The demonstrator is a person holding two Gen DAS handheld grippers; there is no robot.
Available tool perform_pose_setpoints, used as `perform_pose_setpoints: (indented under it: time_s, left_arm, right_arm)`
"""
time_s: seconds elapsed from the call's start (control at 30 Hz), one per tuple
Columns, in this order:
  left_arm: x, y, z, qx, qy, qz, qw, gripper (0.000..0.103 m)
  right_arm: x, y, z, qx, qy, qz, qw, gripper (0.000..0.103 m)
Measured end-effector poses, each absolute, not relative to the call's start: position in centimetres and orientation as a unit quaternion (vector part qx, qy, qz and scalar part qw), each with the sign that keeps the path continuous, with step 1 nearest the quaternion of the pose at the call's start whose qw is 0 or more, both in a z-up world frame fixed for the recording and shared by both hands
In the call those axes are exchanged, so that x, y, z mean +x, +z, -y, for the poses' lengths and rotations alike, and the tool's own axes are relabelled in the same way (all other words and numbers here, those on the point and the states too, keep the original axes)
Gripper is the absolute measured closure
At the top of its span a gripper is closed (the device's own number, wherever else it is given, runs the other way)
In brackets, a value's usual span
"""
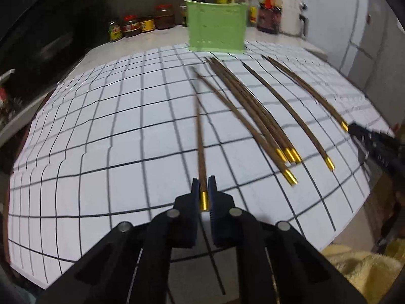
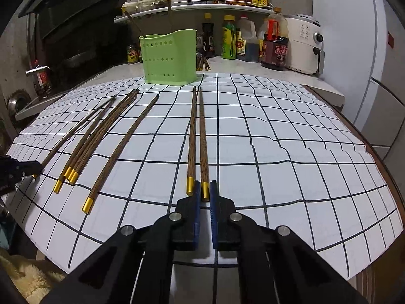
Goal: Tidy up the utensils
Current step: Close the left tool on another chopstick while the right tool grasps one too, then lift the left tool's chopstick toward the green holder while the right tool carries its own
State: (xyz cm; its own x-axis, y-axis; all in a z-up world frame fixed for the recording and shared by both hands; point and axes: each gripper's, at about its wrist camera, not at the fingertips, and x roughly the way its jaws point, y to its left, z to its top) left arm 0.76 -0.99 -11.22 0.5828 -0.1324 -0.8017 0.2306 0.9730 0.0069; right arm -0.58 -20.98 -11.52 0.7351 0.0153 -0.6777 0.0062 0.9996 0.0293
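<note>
Right wrist view: our right gripper point(image 2: 204, 190) is nearly closed on one chopstick's point(image 2: 203, 136) gold cap, shaft pointing far toward the green holder point(image 2: 170, 59). One lies alongside, five farther left on the grid mat point(image 2: 278, 152). Our left gripper point(image 1: 203, 190) pinches another point(image 1: 201, 141), also pointing far.

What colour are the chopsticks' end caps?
Gold, on the chopsticks, clearest in the right wrist view.
</note>
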Motion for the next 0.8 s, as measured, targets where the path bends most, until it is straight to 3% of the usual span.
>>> perform_pose_setpoints:
  time_s: [0.17,0.57,0.8]
  left_arm:
    - [-0.1,-8.3,-1.4,0.020,-0.095,-0.388,0.917,0.096]
    - [-0.9,3.0,-4.3,-0.017,-0.092,-0.216,0.972,0.097]
    - [-0.2,6.9,-5.2,-0.021,-0.090,-0.169,0.981,0.097]
  right_arm:
    - [-1.1,-9.5,21.3,0.029,0.011,-0.340,0.940,0.096]
    - [-1.0,3.3,23.0,0.068,0.027,-0.209,0.975,0.096]
    - [0.9,7.9,23.3,0.049,0.016,-0.186,0.981,0.096]
